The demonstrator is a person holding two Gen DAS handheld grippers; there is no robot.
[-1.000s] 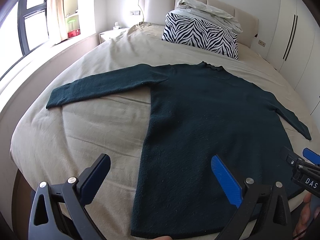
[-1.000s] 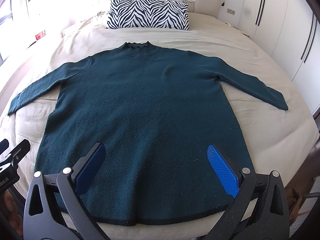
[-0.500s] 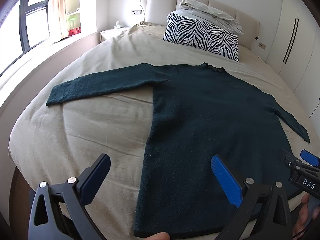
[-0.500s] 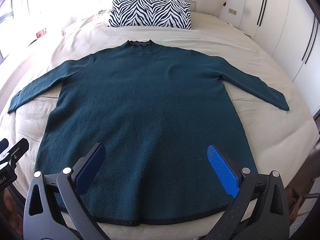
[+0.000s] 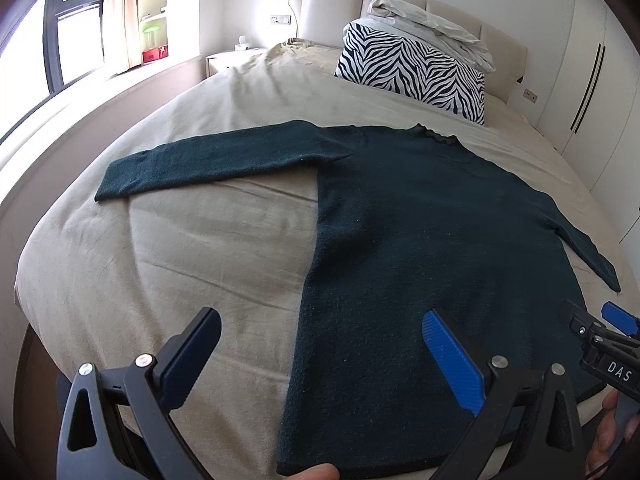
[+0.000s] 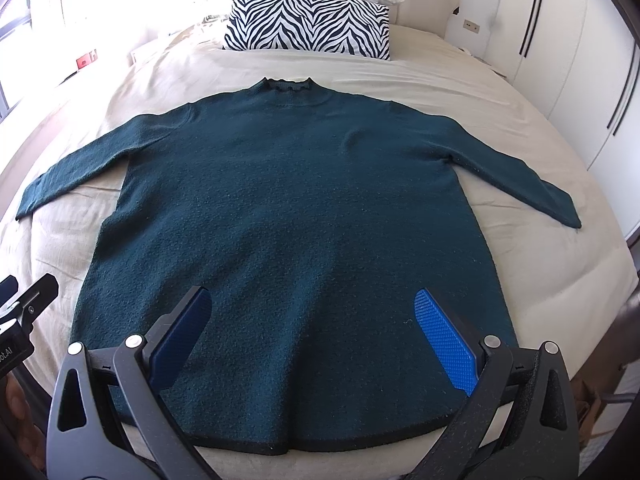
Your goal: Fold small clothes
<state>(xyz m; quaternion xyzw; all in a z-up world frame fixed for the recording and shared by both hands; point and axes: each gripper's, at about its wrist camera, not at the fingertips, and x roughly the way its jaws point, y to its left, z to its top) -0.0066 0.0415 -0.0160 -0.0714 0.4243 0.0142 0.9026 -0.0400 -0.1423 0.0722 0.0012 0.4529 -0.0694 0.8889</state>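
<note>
Sweater flat on the bed, both tools unclenched

Sweater (image 6: 288, 208) lies spread face-down or face-up, you cannot tell which, on the beige bedsheet (image 5: 180, 240), dark teal, collar pointing away from you and hem nearest your tools. Both sleeves stretch outward to the sides, flat on the sheet.

Your right gripper (image 6: 316, 332) hovers over the hem end of the garment with its jaws spread wide; the blue pads (image 6: 444, 340) frame the lower middle of the sweater's body and nothing sits between them. Whether the fingertips touch the knit cannot be told.

Your left gripper (image 5: 320, 356) is likewise released, jaws wide apart. Ahead of it, the sweater's left side edge runs up between the fingers: the left finger is over bare sheet, the right one over the dark fabric. The long sleeve (image 5: 216, 160) lies well ahead and to the left of this tool. Your right tool's tip shows at the far right edge of this view, near the other sleeve's cuff.

Beyond the collar, well ahead of both tools, a zebra-print pillow (image 6: 308, 24) leans at the headboard (image 5: 400, 0) with folded pale bedding (image 5: 432, 28) on top.
</note>
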